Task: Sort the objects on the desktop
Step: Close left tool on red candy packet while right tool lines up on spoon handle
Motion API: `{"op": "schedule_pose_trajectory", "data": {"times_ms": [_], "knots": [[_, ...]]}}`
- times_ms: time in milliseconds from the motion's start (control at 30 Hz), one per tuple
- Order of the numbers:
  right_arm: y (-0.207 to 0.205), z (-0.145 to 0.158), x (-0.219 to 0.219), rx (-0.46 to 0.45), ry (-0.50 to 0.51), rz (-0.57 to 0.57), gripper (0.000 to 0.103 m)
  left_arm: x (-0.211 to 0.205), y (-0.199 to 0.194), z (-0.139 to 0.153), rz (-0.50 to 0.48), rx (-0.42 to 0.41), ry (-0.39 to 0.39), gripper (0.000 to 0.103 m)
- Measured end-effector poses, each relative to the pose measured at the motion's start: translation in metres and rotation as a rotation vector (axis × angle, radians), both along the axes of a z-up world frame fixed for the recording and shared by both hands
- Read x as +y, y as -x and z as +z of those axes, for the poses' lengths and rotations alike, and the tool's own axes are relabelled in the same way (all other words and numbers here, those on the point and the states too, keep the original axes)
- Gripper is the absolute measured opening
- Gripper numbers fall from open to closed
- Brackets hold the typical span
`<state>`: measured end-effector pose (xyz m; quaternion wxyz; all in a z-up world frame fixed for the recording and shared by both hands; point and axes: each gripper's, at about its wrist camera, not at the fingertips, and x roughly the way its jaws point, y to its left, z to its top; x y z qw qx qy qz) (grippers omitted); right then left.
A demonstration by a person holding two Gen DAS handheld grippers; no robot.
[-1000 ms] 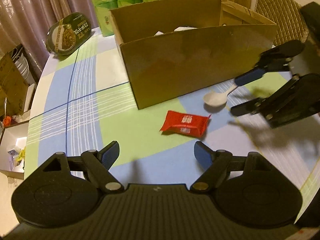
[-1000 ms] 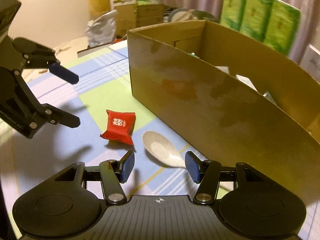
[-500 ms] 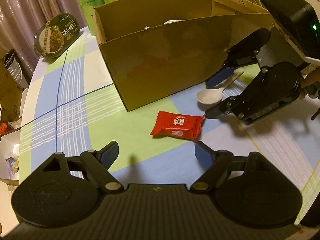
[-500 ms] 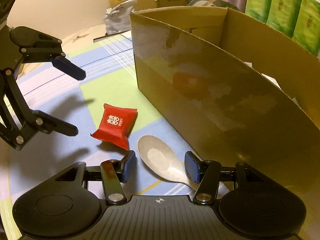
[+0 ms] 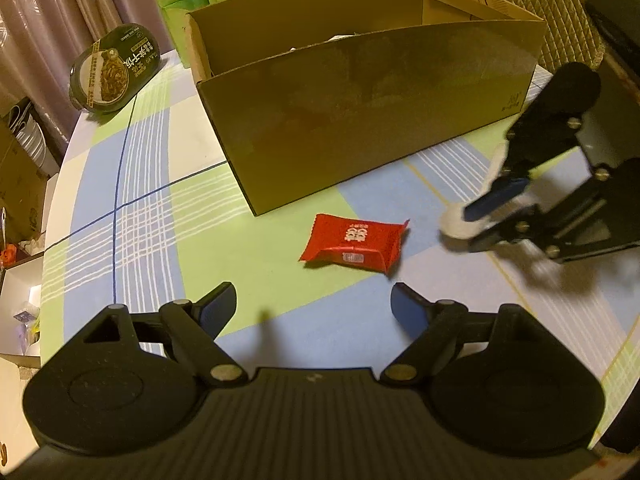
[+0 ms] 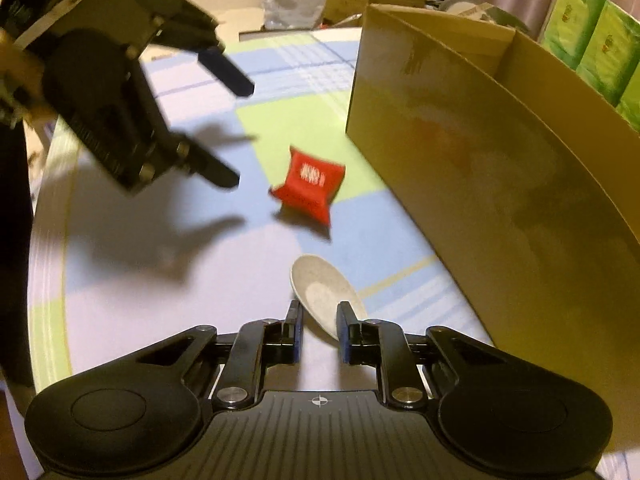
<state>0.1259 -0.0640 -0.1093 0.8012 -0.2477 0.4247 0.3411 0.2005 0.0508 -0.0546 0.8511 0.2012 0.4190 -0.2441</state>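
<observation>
- Beside the cardboard box (image 6: 500,152), near its long front wall: white spoon (image 6: 324,296) lying handle-first into the right gripper (image 6: 318,334), fingers closing on the handle
- Farther along that wall: red packet (image 5: 354,242) lying crosswise ahead of the left gripper (image 5: 312,304), hovering spread wide, grasping nothing

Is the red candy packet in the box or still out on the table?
Out. The red packet lies on the tablecloth before the cardboard box.

The big brown cardboard box (image 5: 360,120) looked smooth and a bit shiny. The small red packet (image 5: 354,242) was crinkly, shiny plastic. The pale speckled spoon (image 6: 326,294) looked smooth and matt.
</observation>
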Motion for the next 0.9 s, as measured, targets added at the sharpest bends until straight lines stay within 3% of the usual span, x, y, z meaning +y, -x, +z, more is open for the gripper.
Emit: {"op": "schedule_pose_trajectory", "data": {"times_ms": [100, 200, 267, 367, 633, 800, 900], "knots": [[0.015, 0.003, -0.007, -0.021, 0.013, -0.028, 0.017, 0.000, 0.001, 0.000, -0.001, 0.000, 0.000, 0.082], [0.026, 0.011, -0.010, -0.032, -0.029, -0.083, 0.025, -0.002, 0.002, 0.001, -0.004, -0.001, 0.000, 0.082], [0.033, 0.015, -0.008, -0.045, -0.052, -0.102, 0.043, -0.004, 0.003, 0.002, -0.011, -0.004, 0.004, 0.082], [0.042, 0.018, -0.001, -0.073, -0.071, -0.124, 0.057, -0.009, 0.005, 0.005, -0.024, -0.007, 0.009, 0.082], [0.019, 0.014, 0.006, -0.128, -0.123, -0.286, 0.059, -0.014, 0.003, 0.006, -0.027, -0.012, 0.001, 0.083], [-0.001, 0.013, -0.003, -0.086, -0.217, -0.400, 0.058, -0.010, 0.001, 0.004, -0.013, -0.012, -0.024, 0.083], [-0.007, 0.007, 0.000, -0.053, -0.195, -0.408, 0.051, -0.009, 0.000, 0.003, -0.008, -0.009, -0.024, 0.083]]}}
